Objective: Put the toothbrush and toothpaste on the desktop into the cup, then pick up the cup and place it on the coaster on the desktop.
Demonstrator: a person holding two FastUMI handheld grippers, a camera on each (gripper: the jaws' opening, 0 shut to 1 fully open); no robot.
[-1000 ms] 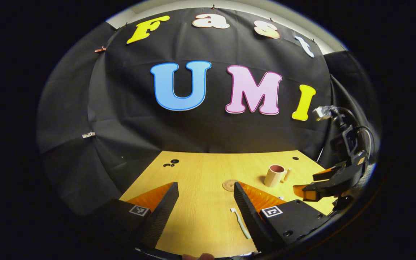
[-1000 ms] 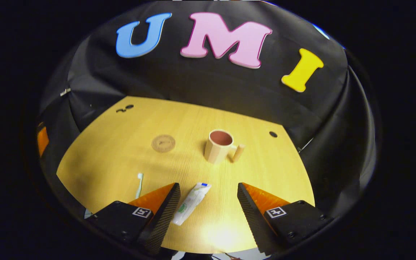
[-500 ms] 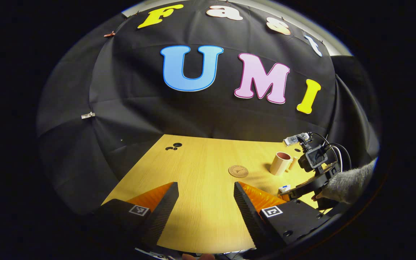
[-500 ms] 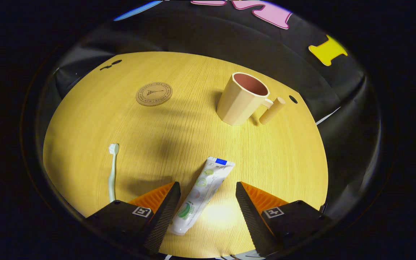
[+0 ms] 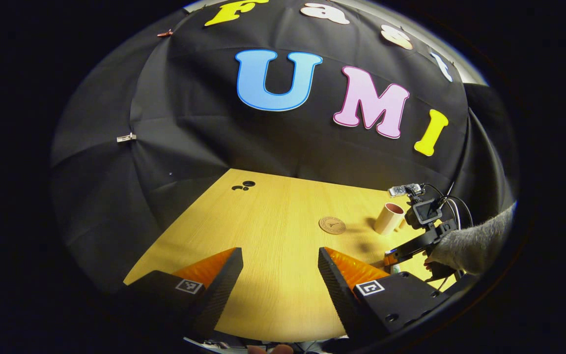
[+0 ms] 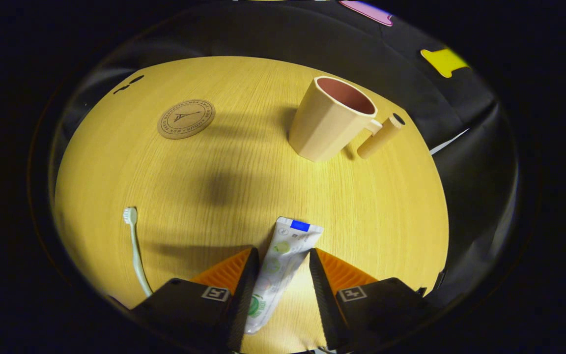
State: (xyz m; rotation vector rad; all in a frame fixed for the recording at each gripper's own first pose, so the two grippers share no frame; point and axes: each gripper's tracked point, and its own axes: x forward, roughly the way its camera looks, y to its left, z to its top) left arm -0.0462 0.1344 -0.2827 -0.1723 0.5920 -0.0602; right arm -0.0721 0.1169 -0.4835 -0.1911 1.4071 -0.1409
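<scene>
At the 6 o'clock edge of the right gripper view, the right gripper [image 6: 279, 260] sits low over the wooden worktop [image 6: 243, 177] with its two fingers narrowed around the toothpaste [image 6: 279, 263]. The tube lies flat between them, flat crimped end pointing toward 12 o'clock, cap end toward 6 o'clock. The left finger looks to be against the tube's side; whether the right finger also touches cannot be told, so a firm grip is not confirmed. The toothbrush [image 6: 134, 248] lies flat at 8 o'clock, bristle head toward 12, well apart from the tube. The cup [image 6: 329, 120] stands upright at 1 o'clock, reddish inside, its peg-like handle on the 3 o'clock side. The round coaster [image 6: 186, 119] lies flat at 11 o'clock, well apart from the cup, nothing on it. In the left gripper view, the left gripper [image 5: 280, 275] hovers above the near worktop [image 5: 268, 221] with its fingers spread wide and nothing between them. In that view the coaster [image 5: 332, 225] and the cup [image 5: 389, 218] lie at about 3 o'clock, cup just beyond the coaster to the side. The right gripper [image 5: 401, 254] shows at 4 o'clock, down at the worktop, held by a hand in a grey fuzzy sleeve [image 5: 474, 241], with a small camera unit [image 5: 423, 212] and cables on top.
</scene>
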